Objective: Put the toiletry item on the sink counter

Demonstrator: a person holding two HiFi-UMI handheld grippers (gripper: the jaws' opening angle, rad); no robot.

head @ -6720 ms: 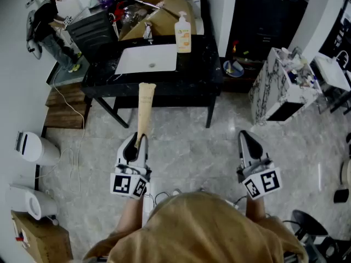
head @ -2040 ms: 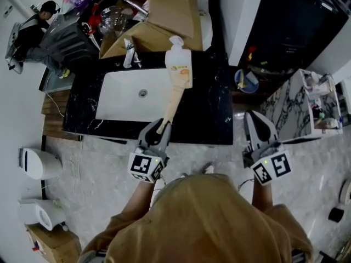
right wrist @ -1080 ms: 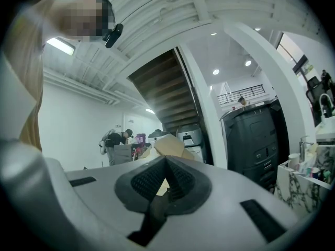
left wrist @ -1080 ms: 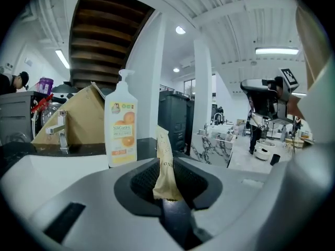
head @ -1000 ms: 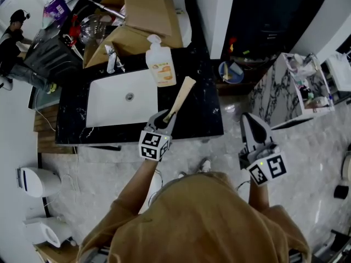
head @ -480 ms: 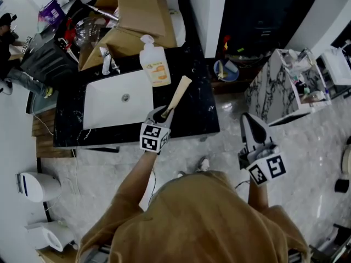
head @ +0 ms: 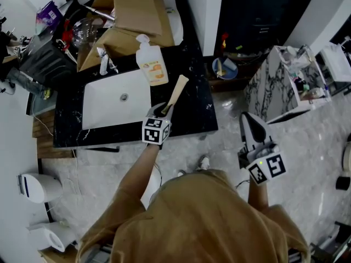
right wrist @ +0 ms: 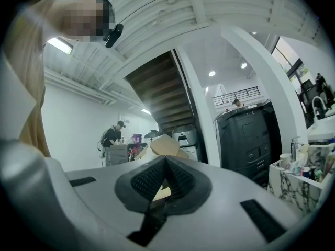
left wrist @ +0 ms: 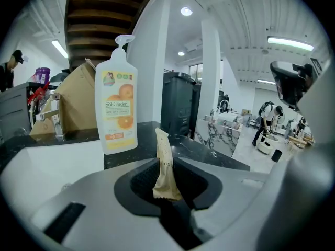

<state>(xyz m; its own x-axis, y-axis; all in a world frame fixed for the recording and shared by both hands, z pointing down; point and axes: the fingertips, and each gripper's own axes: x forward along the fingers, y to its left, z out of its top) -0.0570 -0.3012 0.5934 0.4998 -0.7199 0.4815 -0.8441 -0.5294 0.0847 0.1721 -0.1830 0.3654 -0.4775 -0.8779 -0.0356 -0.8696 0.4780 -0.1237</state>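
Observation:
The toiletry item is a slim tan tube (head: 176,93) (left wrist: 164,158). My left gripper (head: 164,110) is shut on its near end. The tube points away from me over the black counter (head: 192,114), just right of the white sink basin (head: 116,98). I cannot tell whether its far tip touches the counter. An orange-labelled pump bottle (head: 151,62) (left wrist: 118,109) stands just beyond it, at the basin's back right corner. My right gripper (head: 246,120) (right wrist: 166,163) hangs over the floor to the right, with its jaws together and nothing in them.
A faucet (head: 103,61) stands behind the basin, with cardboard boxes (head: 129,15) and clutter behind it. A marble-patterned cabinet (head: 274,86) with small items on top stands at the right. White appliances (head: 35,186) sit on the floor at the left.
The person has stepped up to the counter. The left gripper has carried the tube from over the basin's edge rightward to the black counter. The right gripper has stayed shut at the side.

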